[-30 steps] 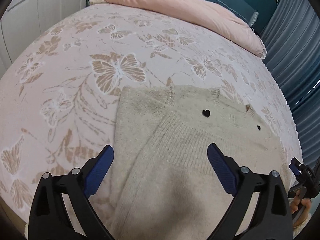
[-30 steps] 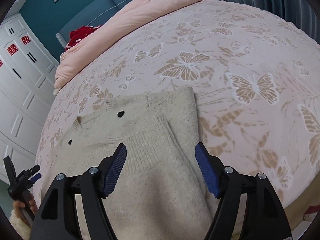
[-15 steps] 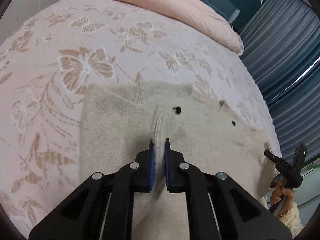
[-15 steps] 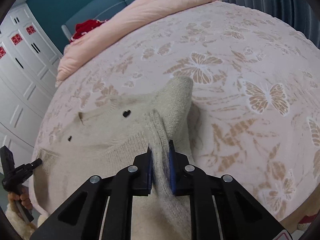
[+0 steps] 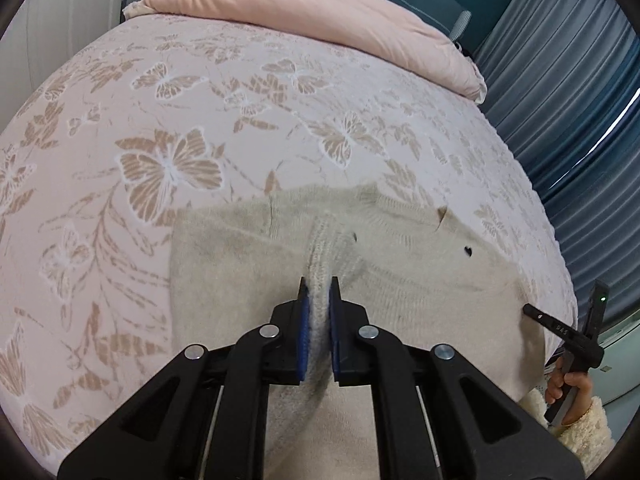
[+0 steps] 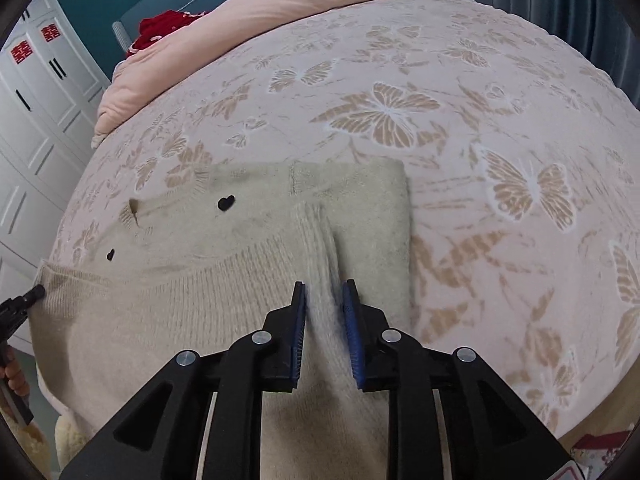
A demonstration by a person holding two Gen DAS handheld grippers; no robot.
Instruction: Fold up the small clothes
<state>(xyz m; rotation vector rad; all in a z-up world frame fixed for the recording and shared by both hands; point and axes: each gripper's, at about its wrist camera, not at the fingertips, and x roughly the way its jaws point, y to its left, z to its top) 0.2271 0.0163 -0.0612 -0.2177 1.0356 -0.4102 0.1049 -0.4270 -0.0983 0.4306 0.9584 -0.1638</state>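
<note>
A small beige knit sweater (image 5: pixel 420 272) with small black heart marks lies on the butterfly-print bed, part folded, its ribbed hem doubled up over the body. My left gripper (image 5: pixel 318 286) is shut on a pinched ridge of the ribbed hem. In the right wrist view the same sweater (image 6: pixel 180 288) fills the lower left. My right gripper (image 6: pixel 323 290) is shut on the hem's edge, its pads a little apart around the thick knit. Each gripper shows at the other view's edge: the right one (image 5: pixel 576 332), the left one (image 6: pixel 20 308).
The pink butterfly bedspread (image 5: pixel 168 168) stretches away from the sweater. A rolled pink duvet (image 5: pixel 320 12) lies along the head of the bed, with a red item (image 6: pixel 160 28) behind it. Blue curtains (image 5: pixel 568 80) and white wardrobe doors (image 6: pixel 36 92) flank the bed.
A second ago both grippers were open over the sweater. They closed on the ribbed hem and have carried it a little farther up the body; the right pads now sit slightly wider.
</note>
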